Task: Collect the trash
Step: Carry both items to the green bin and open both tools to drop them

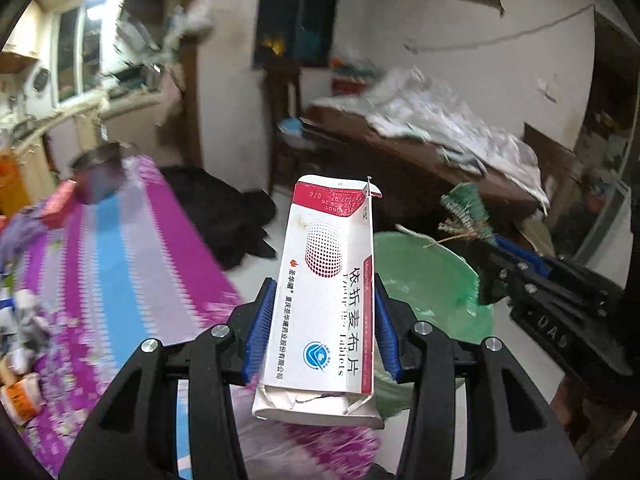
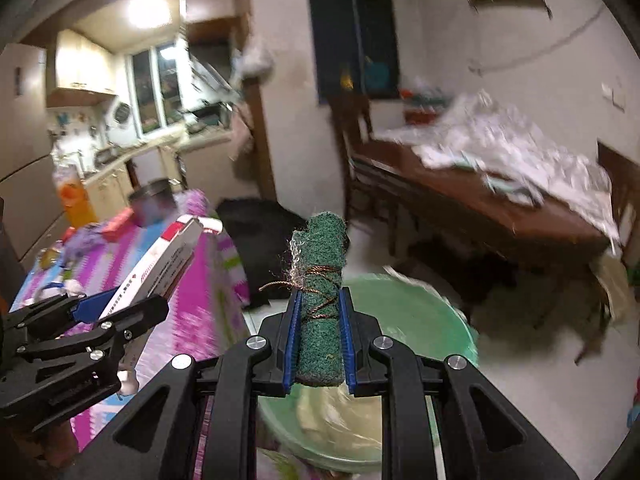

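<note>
Medicine box [image 1: 324, 300] clamped in left hand-held gripper [image 1: 323, 316]; scouring pad roll [image 2: 322, 312] in right [image 2: 320, 336].

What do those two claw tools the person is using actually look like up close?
Both are alike: the left gripper and the right gripper are built of matte black plastic linkage arms with triangular cut-outs, joined by round silver bolts. Each has two straight fingers lined with ribbed blue pads. Raised lettering shows on the right gripper's black body in the left wrist view. No cables or sleeves are visible.
</note>
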Demonstrator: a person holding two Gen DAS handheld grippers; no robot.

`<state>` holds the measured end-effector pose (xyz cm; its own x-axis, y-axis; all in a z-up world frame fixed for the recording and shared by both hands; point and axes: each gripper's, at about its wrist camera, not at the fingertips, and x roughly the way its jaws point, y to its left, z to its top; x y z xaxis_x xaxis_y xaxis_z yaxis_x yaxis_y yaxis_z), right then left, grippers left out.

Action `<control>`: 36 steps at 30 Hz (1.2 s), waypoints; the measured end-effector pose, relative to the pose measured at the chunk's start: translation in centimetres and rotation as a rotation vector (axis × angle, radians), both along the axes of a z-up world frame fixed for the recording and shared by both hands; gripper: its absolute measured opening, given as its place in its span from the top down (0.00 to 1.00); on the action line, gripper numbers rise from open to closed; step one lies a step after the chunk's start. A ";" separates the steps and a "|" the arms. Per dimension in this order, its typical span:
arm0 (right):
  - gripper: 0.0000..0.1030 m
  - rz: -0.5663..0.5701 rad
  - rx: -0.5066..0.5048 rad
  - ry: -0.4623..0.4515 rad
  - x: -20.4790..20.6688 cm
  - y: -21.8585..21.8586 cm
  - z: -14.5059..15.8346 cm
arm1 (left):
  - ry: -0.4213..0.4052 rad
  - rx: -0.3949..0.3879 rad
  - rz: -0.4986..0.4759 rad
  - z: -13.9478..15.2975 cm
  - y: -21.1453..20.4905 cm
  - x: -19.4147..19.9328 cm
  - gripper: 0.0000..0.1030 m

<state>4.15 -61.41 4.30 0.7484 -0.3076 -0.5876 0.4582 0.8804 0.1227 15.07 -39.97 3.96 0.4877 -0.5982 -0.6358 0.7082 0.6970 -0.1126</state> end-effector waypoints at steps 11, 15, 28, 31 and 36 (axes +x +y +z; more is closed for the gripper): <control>0.81 -0.059 0.163 0.203 2.4 -8.4 -9.6 | 0.163 0.168 -0.092 -4.9 -8.2 1.0 0.57; 0.81 -0.061 0.181 0.224 2.4 -9.0 -11.5 | 0.190 0.212 -0.097 -7.1 -9.0 1.3 0.56; 0.65 -0.062 0.179 0.201 2.6 -8.5 -11.1 | 0.187 0.216 -0.084 -8.0 -10.0 1.9 0.41; 0.63 -0.065 0.180 0.189 2.4 -8.4 -10.9 | 0.173 0.213 -0.081 -7.7 -9.9 1.8 0.34; 0.61 -0.080 0.170 0.139 1.1 -8.0 -9.7 | 0.134 0.200 -0.076 -7.0 -9.1 1.5 0.27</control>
<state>5.30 -69.46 -5.44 0.6336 -0.2508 -0.7319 0.5489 0.8124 0.1967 16.55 -49.07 -3.08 0.3497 -0.4858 -0.8011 0.7476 0.6600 -0.0739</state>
